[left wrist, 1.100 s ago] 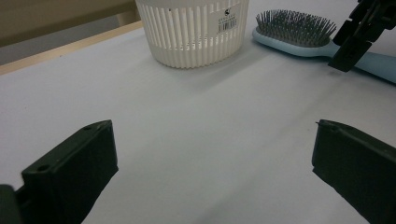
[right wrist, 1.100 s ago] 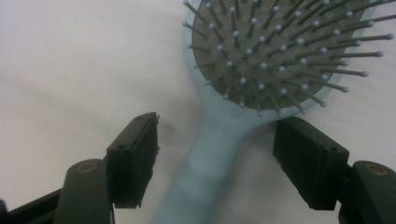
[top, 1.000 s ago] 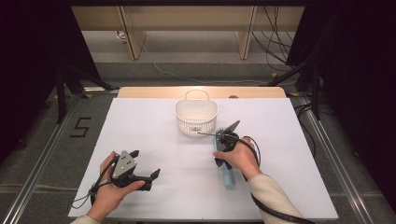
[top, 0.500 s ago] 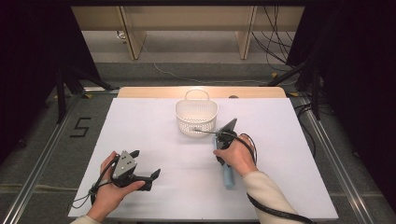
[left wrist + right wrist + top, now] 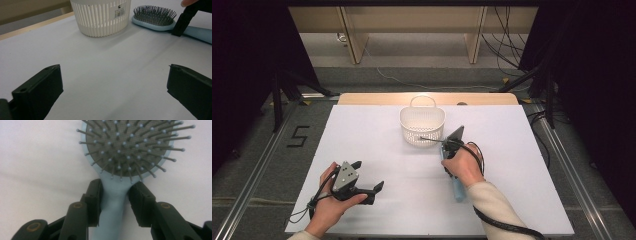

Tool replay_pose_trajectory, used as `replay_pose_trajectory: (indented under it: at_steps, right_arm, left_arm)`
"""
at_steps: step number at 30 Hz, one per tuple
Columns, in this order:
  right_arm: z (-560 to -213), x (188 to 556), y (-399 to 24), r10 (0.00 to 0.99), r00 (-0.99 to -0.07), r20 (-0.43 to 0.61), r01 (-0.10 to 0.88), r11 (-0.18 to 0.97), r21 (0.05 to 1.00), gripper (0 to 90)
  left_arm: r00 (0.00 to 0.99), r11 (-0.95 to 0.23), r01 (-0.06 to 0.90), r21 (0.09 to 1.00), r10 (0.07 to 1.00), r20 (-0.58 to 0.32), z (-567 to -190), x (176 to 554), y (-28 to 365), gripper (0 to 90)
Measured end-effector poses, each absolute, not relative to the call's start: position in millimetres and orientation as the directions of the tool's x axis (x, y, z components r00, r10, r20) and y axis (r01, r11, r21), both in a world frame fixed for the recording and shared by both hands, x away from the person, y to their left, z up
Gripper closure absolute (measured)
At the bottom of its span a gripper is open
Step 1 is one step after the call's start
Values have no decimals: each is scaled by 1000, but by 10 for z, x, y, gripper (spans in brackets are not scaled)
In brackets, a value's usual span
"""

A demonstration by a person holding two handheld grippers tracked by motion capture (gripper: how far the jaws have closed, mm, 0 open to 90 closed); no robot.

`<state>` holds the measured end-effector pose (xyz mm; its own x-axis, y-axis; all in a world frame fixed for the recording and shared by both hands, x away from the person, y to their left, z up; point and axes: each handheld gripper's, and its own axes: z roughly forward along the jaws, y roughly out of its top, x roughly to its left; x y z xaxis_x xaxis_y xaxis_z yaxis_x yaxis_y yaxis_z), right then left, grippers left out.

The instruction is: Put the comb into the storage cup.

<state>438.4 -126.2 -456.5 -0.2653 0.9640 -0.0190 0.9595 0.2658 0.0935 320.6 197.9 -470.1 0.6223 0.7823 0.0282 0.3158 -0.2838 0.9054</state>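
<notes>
So my right gripper (image 5: 114,202) has just been closing on the neck of the light blue hairbrush (image 5: 125,152), one jaw on each side of the handle right below the bristle pad. The left pad looks to be touching; the right may have a sliver of gap, hard to tell. The brush lies flat on the white table (image 5: 377,130), bristles up, just right of the white basket (image 5: 422,125). My left gripper (image 5: 112,95) sits wide open, nothing in it, at the near left. Worry: the neck tapers, so a weak pinch could let the brush head droop or swing into the basket.
</notes>
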Motion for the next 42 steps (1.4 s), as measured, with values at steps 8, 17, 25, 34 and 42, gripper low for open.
replay_pose_trajectory:
  at_steps: [8, 17, 25, 34, 42]
  right_arm:
    - [-4563, 4391, -1256, 963, -267, -27, 959, 269, 85, 670]
    - [-4563, 4395, -1218, 956, -291, -44, 953, 293, 76, 691]
    - [-4562, 4394, -1247, 961, -274, -23, 958, 275, 80, 699]
    - [-4558, 4390, -1294, 961, -278, 6, 957, 276, 93, 705]
    - [-4554, 4389, -1355, 958, -282, 47, 955, 275, 110, 706]
  left_arm:
    - [623, -284, 316, 905, 782, 29, -4702, 3206, 1978, 0]
    - [623, -284, 315, 906, 781, 28, -4700, 3206, 1979, 0]
    - [623, -285, 316, 905, 781, 28, -4703, 3208, 1976, 0]
    - [623, -285, 317, 904, 781, 28, -4707, 3210, 1977, 0]
    - [624, -286, 319, 904, 781, 27, -4711, 3213, 1976, 0]
